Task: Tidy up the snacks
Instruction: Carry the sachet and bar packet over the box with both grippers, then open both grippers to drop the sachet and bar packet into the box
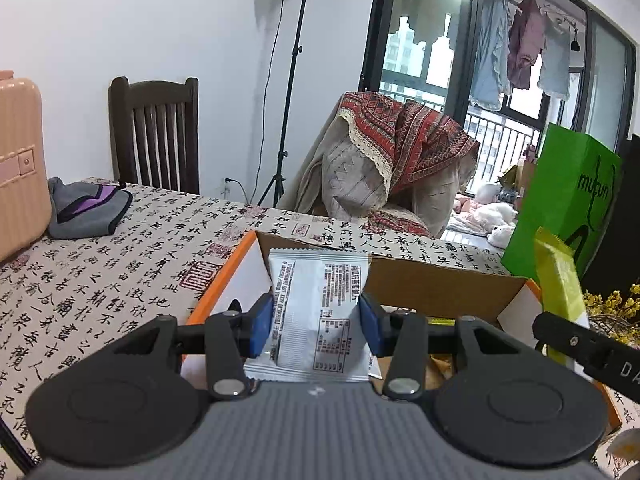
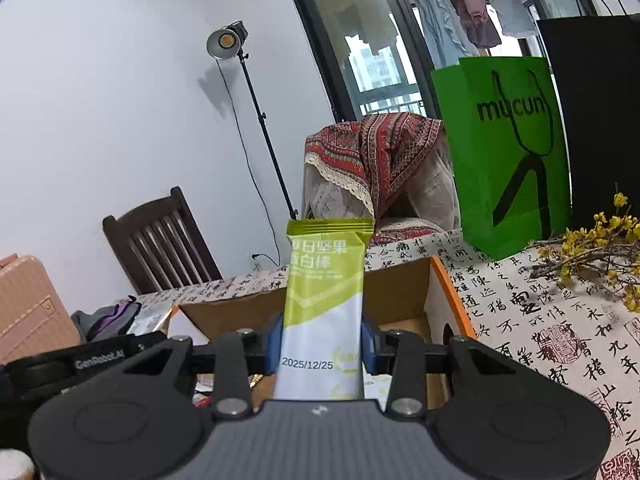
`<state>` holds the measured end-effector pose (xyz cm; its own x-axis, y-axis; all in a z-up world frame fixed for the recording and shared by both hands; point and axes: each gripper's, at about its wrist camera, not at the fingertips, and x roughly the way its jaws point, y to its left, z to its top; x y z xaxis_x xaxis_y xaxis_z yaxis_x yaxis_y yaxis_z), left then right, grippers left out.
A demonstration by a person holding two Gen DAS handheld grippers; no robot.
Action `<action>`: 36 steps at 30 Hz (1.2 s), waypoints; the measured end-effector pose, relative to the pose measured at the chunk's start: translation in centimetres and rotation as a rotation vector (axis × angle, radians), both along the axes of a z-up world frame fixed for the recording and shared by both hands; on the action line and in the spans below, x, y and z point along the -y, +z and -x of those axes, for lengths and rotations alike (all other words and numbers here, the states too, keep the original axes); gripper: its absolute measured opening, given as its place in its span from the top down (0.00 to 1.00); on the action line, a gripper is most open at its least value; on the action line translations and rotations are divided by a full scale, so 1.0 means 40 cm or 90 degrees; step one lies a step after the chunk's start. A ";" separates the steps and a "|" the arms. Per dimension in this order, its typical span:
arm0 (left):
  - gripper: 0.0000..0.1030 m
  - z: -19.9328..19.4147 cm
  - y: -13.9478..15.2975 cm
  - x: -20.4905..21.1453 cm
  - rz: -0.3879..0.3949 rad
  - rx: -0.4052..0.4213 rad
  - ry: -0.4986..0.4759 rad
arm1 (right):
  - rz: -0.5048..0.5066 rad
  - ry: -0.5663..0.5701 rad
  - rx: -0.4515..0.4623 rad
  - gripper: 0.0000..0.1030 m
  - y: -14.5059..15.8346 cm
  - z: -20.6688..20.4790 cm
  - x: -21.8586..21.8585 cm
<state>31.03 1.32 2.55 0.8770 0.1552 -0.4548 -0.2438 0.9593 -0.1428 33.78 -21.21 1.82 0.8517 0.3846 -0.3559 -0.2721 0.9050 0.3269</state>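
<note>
The table (image 1: 120,248), covered with a calligraphy-print cloth, spreads ahead of and to both sides of the two hand-held grippers, and on it, directly under and just ahead of their fingertips, sits an open cardboard box (image 1: 440,280) with orange edges. A green paper bag (image 2: 508,152) stands beyond the box, ahead and to the right of the right hand-held gripper, with dried yellow flowers (image 2: 592,248) lying beside it.

The left hand-held gripper (image 1: 316,322) is clamped on a white snack packet (image 1: 316,304), its blue pads pressing the packet's two side edges so the foil bows slightly between them; the packet stands upright over the box's near left part. The right hand-held gripper (image 2: 322,340) is closed on a green-and-white protein bar (image 2: 326,300), held low on the wrapper with most of its length rising above the fingers, over the box's middle.

The step in hand appears to be carrying both snacks into the box. To do it well, each hand should come down until its snack is low inside the walls before the pads ease apart, since a release from high up would probably let the light packet flutter or tip against the rim. The two grippers sit close together, so lowering one at a time, or keeping them to separate halves of the box, would avoid a knock. Wrappers are visible on the box floor below the right gripper, so laying the bar flat alongside them seems tidier than dropping it on end.
</note>
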 end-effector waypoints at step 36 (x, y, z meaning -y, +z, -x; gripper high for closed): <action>0.00 0.215 0.122 -0.082 0.045 0.012 0.011 | 0.098 0.005 -0.020 0.00 0.136 0.140 0.062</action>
<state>22.42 4.59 7.43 0.8829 0.1380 -0.4488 -0.2564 0.9425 -0.2145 28.17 -23.70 7.26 0.8368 0.3299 -0.4370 -0.2712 0.9430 0.1926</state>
